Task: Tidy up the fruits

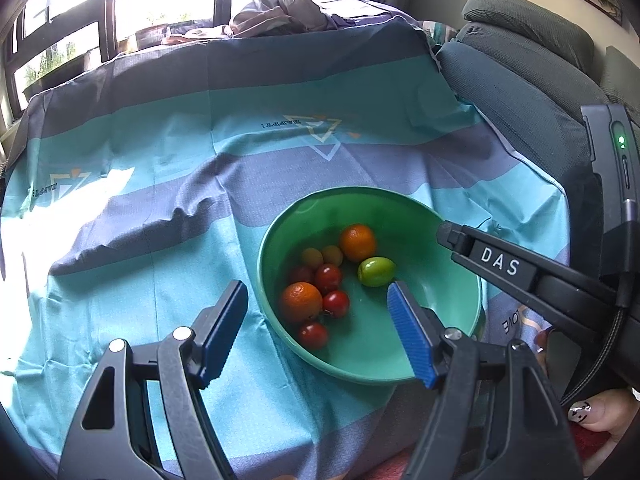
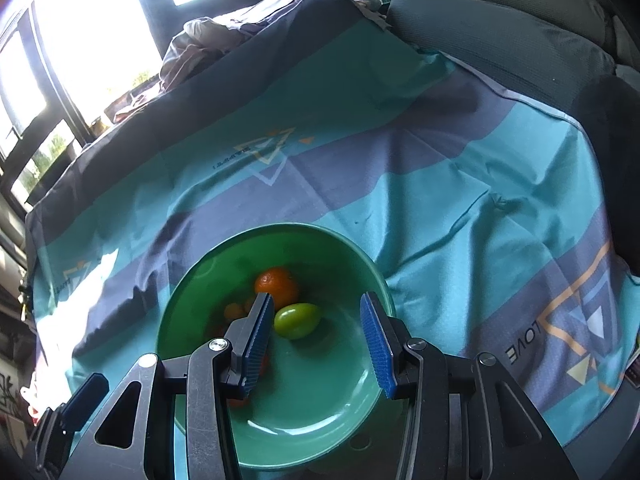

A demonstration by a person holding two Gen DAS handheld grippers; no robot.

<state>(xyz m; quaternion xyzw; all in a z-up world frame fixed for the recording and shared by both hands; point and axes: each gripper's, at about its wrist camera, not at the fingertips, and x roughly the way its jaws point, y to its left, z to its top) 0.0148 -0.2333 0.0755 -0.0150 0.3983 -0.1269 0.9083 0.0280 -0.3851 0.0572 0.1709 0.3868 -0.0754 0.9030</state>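
A green bowl (image 1: pixel 440 280) sits on a striped cloth and holds two oranges (image 1: pixel 357 242), several red tomatoes (image 1: pixel 328 277), two small yellow fruits (image 1: pixel 322 257) and a green fruit (image 1: pixel 376 271). My left gripper (image 1: pixel 316 304) is open and empty, its fingers straddling the bowl's near left rim. My right gripper (image 2: pixel 318 334) is open and empty above the bowl (image 2: pixel 200 280), with the green fruit (image 2: pixel 297 320) just beyond its fingertips and an orange (image 2: pixel 276 282) behind. The right gripper's finger also shows in the left wrist view (image 1: pixel 500 264) over the bowl's right rim.
The blue, teal and purple striped cloth (image 1: pixel 240 180) covers the table. A grey padded chair (image 1: pixel 520 100) stands at the right. Crumpled fabric (image 1: pixel 276 12) lies at the far edge before bright windows. A person's hand (image 1: pixel 600 412) is at the lower right.
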